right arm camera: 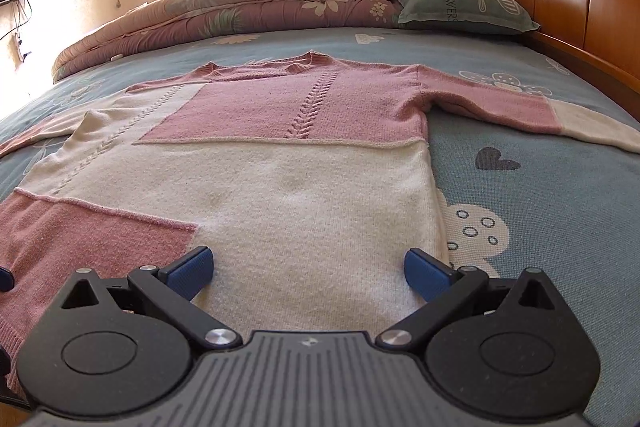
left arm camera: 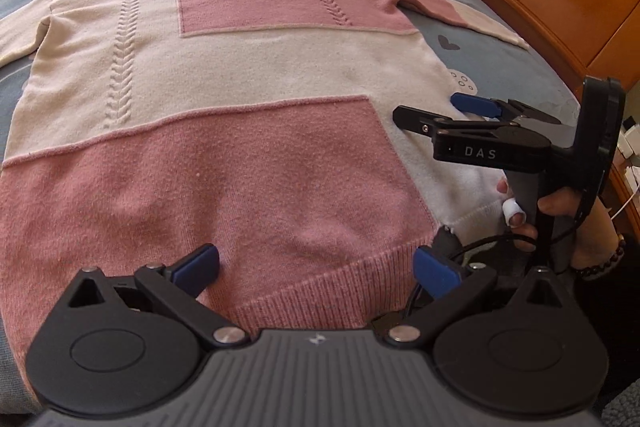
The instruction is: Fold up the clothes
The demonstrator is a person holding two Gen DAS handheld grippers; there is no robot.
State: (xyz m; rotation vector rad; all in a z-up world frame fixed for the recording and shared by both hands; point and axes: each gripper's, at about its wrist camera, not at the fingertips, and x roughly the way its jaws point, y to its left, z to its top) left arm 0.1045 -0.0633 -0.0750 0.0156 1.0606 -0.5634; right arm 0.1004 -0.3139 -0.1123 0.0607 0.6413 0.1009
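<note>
Left wrist view: your left claw (left arm camera: pixel 316 269) hangs wide open over the pink hem of the sweater (left arm camera: pixel 224 75), gripping nothing.
Same view, right side: your right claw (left arm camera: pixel 460 113) rests at the sweater's cream edge — its opening is unclear here.
Right wrist view: your right claw (right arm camera: pixel 308 269) gapes wide, empty, over the cream panel.
Sweater (right arm camera: pixel 256 155): spread flat on the bed (right arm camera: pixel 540 187) — sleeves out.

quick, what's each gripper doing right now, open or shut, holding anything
Left gripper: open, holding nothing, at the sweater hem.
Right gripper: open, holding nothing, over the sweater's cream panel near its edge.
</note>
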